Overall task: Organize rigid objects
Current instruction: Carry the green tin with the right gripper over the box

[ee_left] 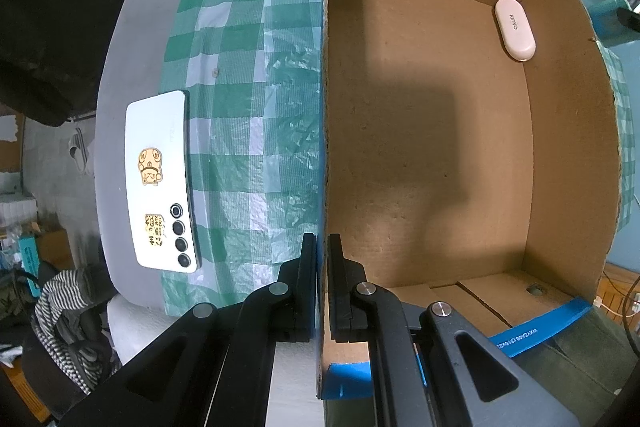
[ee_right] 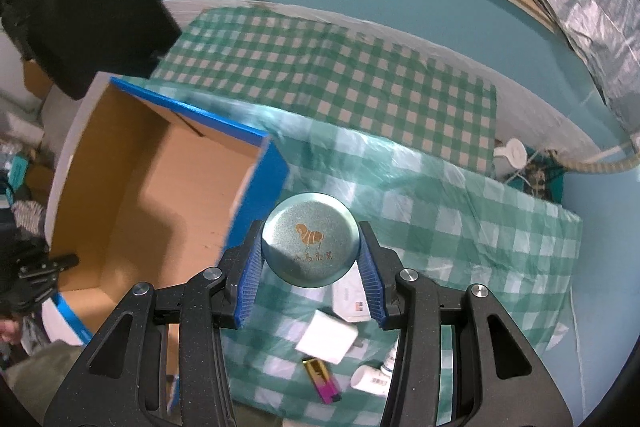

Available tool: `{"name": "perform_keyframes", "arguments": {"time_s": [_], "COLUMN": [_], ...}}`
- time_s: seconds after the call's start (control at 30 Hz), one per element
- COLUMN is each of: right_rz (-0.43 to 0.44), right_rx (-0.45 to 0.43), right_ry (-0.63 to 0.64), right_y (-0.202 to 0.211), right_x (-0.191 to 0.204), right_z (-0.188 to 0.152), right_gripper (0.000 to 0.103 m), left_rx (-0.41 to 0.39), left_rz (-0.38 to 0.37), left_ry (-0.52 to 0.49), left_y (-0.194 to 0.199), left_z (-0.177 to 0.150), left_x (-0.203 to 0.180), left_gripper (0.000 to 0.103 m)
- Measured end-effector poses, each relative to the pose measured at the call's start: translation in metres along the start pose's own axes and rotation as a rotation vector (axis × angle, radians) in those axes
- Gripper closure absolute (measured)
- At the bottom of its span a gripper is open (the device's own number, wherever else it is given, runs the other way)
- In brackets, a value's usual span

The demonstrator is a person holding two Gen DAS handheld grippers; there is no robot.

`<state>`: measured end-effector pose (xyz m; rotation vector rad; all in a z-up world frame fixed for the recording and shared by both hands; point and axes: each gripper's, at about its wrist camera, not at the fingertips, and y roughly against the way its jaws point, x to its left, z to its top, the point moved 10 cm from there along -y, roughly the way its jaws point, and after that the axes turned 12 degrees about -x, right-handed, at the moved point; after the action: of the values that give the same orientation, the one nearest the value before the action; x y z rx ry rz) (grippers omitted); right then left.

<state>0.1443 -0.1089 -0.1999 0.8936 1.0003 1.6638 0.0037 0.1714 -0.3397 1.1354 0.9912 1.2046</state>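
Left gripper [ee_left: 322,247]: clamped on the side wall of the cardboard box [ee_left: 325,107], lower centre of its view.
Right gripper [ee_right: 311,263]: gripping a round teal tin [ee_right: 310,245], centre of its view, above the checked cloth [ee_right: 460,227].
Box contents: pink case [ee_left: 515,29], upper right.
Phone [ee_left: 162,183]: face down, left of the box.
Loose items: lighter [ee_right: 322,379], white packet [ee_right: 326,337], small bottle [ee_right: 370,379], bottom centre.

The box [ee_left: 440,147] stands on the cloth [ee_left: 248,107] covering the worktop [ee_left: 136,67], with a small case [ee_left: 515,28] in its far corner. A phone [ee_left: 160,183] lies left of the box at the cloth's edge. Right of the box lie a card box [ee_right: 352,297], a folded paper [ee_right: 326,337], a lighter [ee_right: 322,379] and a bottle [ee_right: 370,379], all close together.
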Motion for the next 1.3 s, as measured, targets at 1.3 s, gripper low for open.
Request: {"name": "perform_keyframes", "arguments": {"time_s": [1.3], "right_rz": [0.106], "right_rx": [0.101], "right_ry": [0.187], "right_y": [-0.075], "right_x": [0.110], "right_z": [0.008], "right_gripper": [0.058], "left_rx": [0.008], "left_rz": [0.002], "left_ry": [0.003], "left_y": [-0.002], "left_z": [-0.004], "left_x": [-0.001], "left_gripper": [0.098]}}
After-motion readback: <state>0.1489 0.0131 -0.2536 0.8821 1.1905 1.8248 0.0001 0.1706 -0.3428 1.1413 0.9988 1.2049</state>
